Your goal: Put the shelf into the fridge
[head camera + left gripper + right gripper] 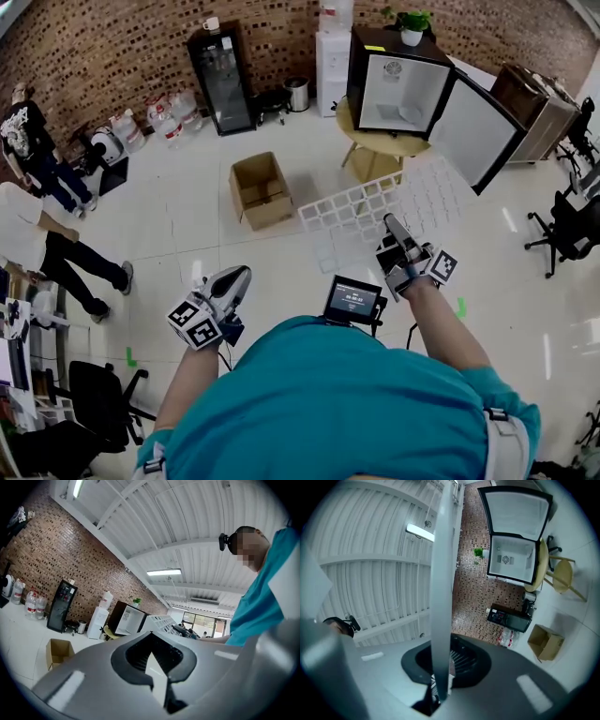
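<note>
A pale tiled floor (178,206) runs up to a brick wall (112,47). The small fridge (398,89) stands near that wall on a round yellow worktop (394,143), with its door (473,131) swung wide to the right of the cabinet in the head view. The white grid shelf (375,202) hangs in the air just in front of the fridge, and the right gripper (392,225) clamps its near edge. An open cardboard box (261,190) sits on bare floor left of the fridge, well apart from it. The left gripper (234,278) is farthest from the fridge, its jaws together on nothing.

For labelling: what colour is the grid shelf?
White. The white grid shelf shows best in the head view.
</note>
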